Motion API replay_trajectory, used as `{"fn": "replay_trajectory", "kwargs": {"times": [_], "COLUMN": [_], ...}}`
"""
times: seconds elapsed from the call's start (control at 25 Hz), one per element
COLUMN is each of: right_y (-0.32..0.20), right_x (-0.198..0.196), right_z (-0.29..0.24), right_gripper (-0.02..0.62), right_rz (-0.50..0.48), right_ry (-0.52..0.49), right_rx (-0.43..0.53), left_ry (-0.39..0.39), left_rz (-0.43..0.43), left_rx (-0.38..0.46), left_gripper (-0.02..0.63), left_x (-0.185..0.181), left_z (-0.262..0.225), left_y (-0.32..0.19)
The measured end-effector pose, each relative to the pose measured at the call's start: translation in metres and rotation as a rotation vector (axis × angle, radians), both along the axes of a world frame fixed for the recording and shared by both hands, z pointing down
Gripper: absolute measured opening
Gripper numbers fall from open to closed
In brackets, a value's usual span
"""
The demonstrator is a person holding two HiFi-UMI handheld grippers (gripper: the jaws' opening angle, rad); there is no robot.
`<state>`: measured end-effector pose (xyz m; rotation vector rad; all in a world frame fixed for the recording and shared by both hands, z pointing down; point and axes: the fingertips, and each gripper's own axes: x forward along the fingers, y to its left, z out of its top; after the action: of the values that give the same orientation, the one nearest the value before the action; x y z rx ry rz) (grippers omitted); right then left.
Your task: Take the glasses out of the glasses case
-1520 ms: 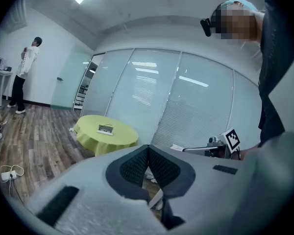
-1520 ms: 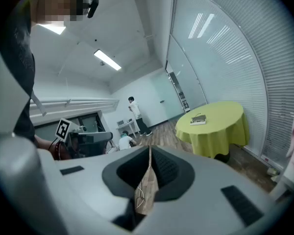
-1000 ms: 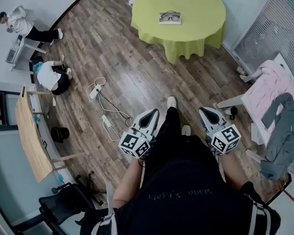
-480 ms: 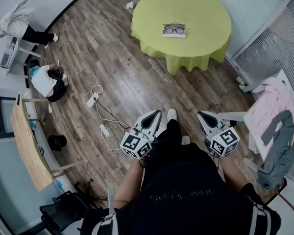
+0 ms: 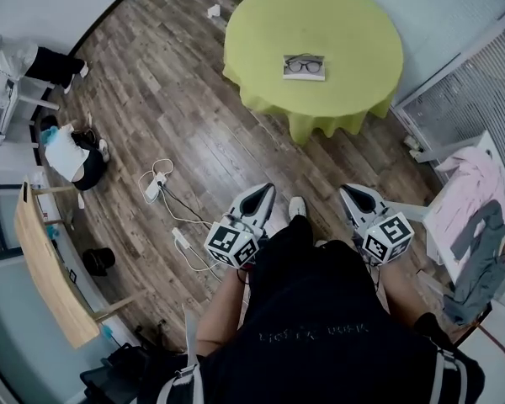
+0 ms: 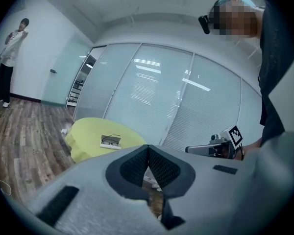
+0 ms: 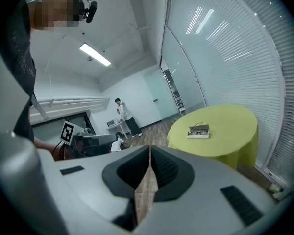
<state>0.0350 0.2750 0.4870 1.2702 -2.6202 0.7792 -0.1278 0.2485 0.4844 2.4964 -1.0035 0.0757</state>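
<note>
The left hand-held gripper is clenched; in its own view the two dark ribbed pads meet at the tips with nothing between them; the right hand-held gripper is likewise clenched and empty, its pads pressed together along one line; neither touches anything. Each carries a cube with black-and-white square markers at its rear.

The dark-framed glasses lie open on the flat pale rectangular glasses case; whether they sit in it or on top of it cannot be told; the case rests near the middle of the round counter draped in a yellow-green cloth, well inside every edge, and well apart from both grippers.

Between the person and the counter's near edge lies a bare stretch of brown wood-plank floor; a white power strip with looping cables lies on the floor to the left; a wall of grey slatted blinds stands close by the counter's right edge; a heap of pink and grey clothing lies at the far right.

Both forearms reach forward from the waist, side by side and apart; the grippers point ahead toward the counter, with the person's dark-clad leg and pale shoes between them.
</note>
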Motion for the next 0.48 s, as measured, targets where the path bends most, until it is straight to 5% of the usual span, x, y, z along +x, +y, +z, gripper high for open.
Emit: {"fn": "replay_trajectory", "kwargs": {"times": [0.48], "right_y": [-0.03], "right_x": [0.024], "right_z": [0.005], "right_gripper": [0.029], "right_rz": [0.107], "right_ry": [-0.049], "right_rx": [-0.03], "left_ry": [-0.006], "left_rz": [0.033], "left_rx": [0.005], "left_gripper": [0.017], "left_x": [0.004], "left_z": [-0.001], "left_y": [-0.037]}}
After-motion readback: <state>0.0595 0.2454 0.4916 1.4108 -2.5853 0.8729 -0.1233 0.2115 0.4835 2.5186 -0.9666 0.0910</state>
